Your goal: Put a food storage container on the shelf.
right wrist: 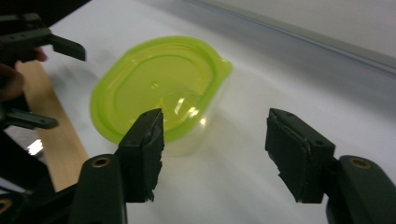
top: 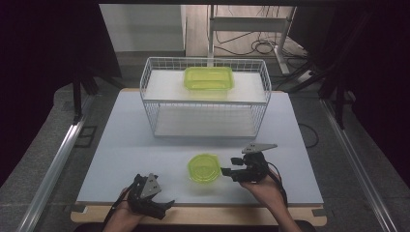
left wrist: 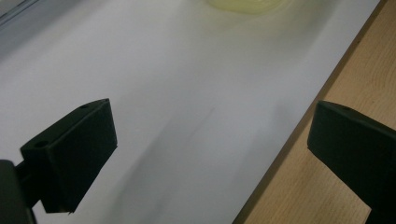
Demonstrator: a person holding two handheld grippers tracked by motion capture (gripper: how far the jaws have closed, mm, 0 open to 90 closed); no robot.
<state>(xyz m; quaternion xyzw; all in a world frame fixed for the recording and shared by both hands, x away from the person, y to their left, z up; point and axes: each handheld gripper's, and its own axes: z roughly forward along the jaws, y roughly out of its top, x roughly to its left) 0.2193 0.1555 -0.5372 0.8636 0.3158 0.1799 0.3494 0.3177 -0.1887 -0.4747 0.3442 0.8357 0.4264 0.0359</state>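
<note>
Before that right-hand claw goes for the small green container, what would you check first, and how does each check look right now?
1. Right claw open with nothing between its jaws: ok.
2. Small green container sits flat on the white table, lid on: ok.
3. Claw lined up with it: not ok; in the right gripper view the container lies ahead and to the left of the gap.
4. Left claw open and away from the container: ok.
5. Wire basket stands well behind the container: ok.
6. Lid firmly snapped down: cannot tell.
</note>
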